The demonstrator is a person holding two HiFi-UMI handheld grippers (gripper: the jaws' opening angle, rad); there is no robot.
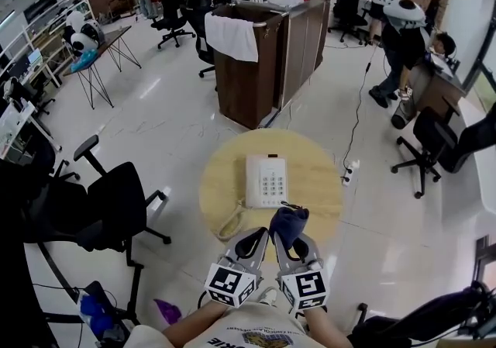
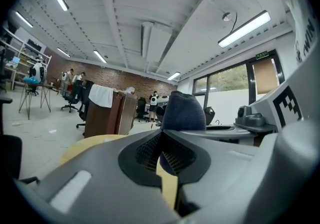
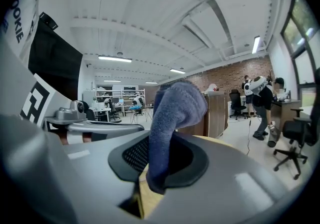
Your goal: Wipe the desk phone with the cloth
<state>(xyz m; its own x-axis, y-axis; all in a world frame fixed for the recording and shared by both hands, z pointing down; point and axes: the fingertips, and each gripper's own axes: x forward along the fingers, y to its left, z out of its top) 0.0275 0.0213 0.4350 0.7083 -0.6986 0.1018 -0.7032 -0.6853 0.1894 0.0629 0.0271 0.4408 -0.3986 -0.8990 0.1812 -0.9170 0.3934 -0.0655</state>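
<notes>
Desk phone (image 1: 266,180) first: where does it sit? asks one.

The other: At the middle of the round wooden table (image 1: 325,176), white, keypad facing up, handset along its 9 o'clock side. Its coiled cord (image 1: 230,224) trails off toward the table's 7 o'clock edge.

And the cloth (image 1: 288,221)?

A dark blue wad, clamped in the right gripper (image 1: 291,241). The right gripper view shows the jaws pinched on its lower end, with the rest standing up above them. In the head view it hangs at the phone's 6 o'clock, just beside the lower corner. Whether it touches the casing cannot be told.

The left gripper (image 1: 262,233)?

Jaws together at the tips, and nothing seems to be gripped. The blue seen past them in the left gripper view looks like the neighbouring cloth. It sits at the right gripper's 9 o'clock, both at the table's 6 o'clock edge.

So which step is this?

Judging by the layout, the approach: the cloth is in hand and wiping is not under way.

What does the next move call for?

Probably carrying the cloth toward 12 o'clock and lowering it onto the keypad with light pressure. The left gripper may need to steady the body, since a light phone could slide or the handset could be knocked off.
</notes>
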